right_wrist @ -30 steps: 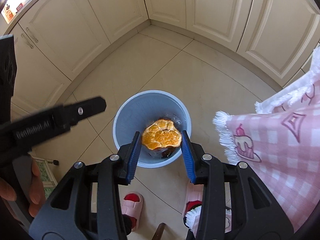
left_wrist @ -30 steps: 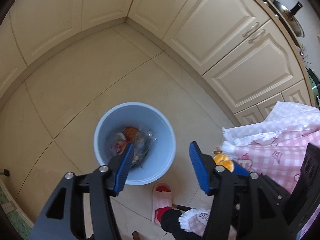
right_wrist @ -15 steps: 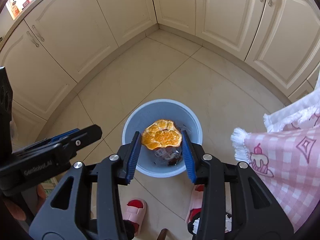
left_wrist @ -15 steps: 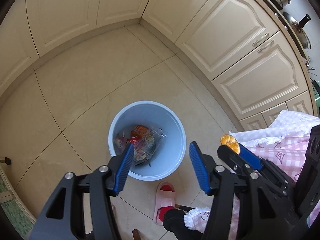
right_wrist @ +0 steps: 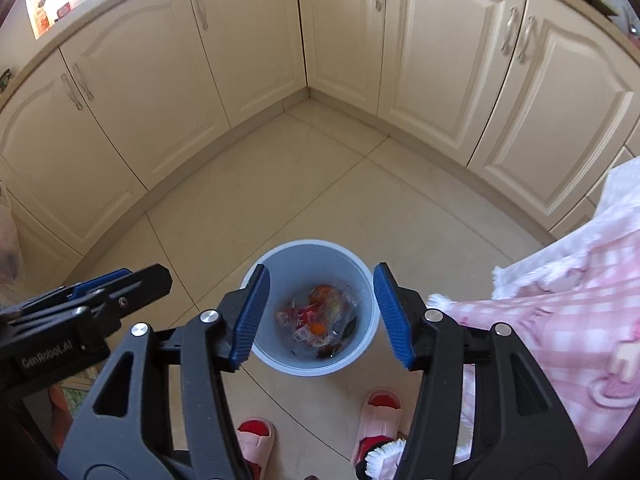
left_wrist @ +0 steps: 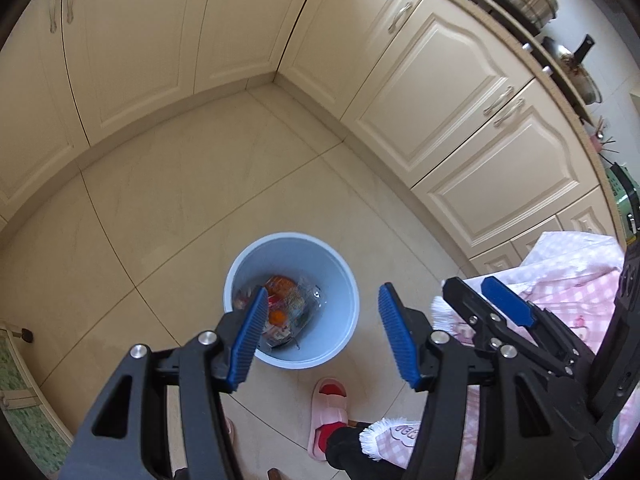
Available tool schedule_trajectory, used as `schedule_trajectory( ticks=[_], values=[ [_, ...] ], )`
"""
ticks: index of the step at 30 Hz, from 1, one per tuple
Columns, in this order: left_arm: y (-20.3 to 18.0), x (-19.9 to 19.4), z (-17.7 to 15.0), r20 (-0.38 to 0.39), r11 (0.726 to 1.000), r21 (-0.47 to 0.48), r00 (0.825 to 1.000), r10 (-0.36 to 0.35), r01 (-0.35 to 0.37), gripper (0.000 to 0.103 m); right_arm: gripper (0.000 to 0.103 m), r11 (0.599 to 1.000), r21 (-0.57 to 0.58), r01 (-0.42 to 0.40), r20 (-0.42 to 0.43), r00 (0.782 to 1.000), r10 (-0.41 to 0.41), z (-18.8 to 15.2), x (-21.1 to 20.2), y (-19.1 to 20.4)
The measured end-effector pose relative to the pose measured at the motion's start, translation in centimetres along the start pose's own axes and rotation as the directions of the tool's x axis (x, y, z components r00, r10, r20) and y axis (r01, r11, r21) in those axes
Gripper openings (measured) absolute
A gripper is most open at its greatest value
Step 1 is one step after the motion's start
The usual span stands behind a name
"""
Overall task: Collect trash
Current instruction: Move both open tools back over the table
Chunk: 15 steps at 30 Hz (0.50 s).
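Pale-blue round plastic bin (right_wrist: pixel 314 364) stands on the beige tiled floor (right_wrist: pixel 320 184) below me, with the orange peel (right_wrist: pixel 318 328) lying among crumpled wrappers inside. My right gripper (right_wrist: pixel 320 314) has just been opening (nothing between its blue pads), and my left gripper (left_wrist: pixel 322 334) hangs part open, empty.

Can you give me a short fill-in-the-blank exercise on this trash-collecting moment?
1. The trash lies inside a round light ____ bin on the tiled floor.
2. The right gripper, whose jaws have just been opening, has ____ between its blue pads.
3. The orange peel lies ____ the bin, among plastic wrappers.
4. The left gripper is ____, holding nothing.

Missing words: blue; nothing; inside; open
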<state>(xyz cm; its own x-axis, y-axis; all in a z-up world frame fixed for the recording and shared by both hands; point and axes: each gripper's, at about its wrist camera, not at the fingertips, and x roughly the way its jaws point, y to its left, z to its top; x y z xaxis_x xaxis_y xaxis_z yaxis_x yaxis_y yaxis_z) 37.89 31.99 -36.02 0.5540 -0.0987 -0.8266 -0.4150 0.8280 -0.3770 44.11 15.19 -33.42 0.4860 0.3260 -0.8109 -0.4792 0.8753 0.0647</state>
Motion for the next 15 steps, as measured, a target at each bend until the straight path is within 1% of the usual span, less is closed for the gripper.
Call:
schedule_trajectory(
  ticks=[2, 7, 9, 12, 15],
  values=[
    [-0.9, -1.7, -0.1, 0.021, 1.000, 0.010, 1.000, -0.016, 0.015, 0.057, 0.054, 1.000, -0.008, 0.022, 0.034, 0.999, -0.022, 0.1, -2.5, -0.1],
    [-4.7, -6.8, -1.0, 0.077, 0.995, 0.076, 0.995, -0.068, 0.062, 0.057, 0.054, 0.999, 0.020, 0.050, 0.118, 0.992, -0.051, -0.5, -9.4, -1.3],
    [-6.7, -8.9, -1.5, 0.102, 0.990, 0.112, 0.990, -0.096, 0.084, 0.057, 0.054, 0.997, 0.040, 0.065, 0.167, 0.983, -0.071, -1.1, -13.4, -2.3],
    [-10.3, -12.2, -2.8, 0.136, 0.975, 0.180, 0.979, -0.152, 0.126, 0.058, 0.055, 0.994, 0.065, 0.087, 0.233, 0.967, -0.100, -2.4, -18.8, -4.0],
    [-15.4, -15.4, -4.8, 0.142, 0.942, 0.282, 0.963, -0.230, 0.183, 0.058, 0.057, 0.987, 0.107, 0.123, 0.294, 0.944, -0.150, -4.4, -24.4, -6.7]
  ],
)
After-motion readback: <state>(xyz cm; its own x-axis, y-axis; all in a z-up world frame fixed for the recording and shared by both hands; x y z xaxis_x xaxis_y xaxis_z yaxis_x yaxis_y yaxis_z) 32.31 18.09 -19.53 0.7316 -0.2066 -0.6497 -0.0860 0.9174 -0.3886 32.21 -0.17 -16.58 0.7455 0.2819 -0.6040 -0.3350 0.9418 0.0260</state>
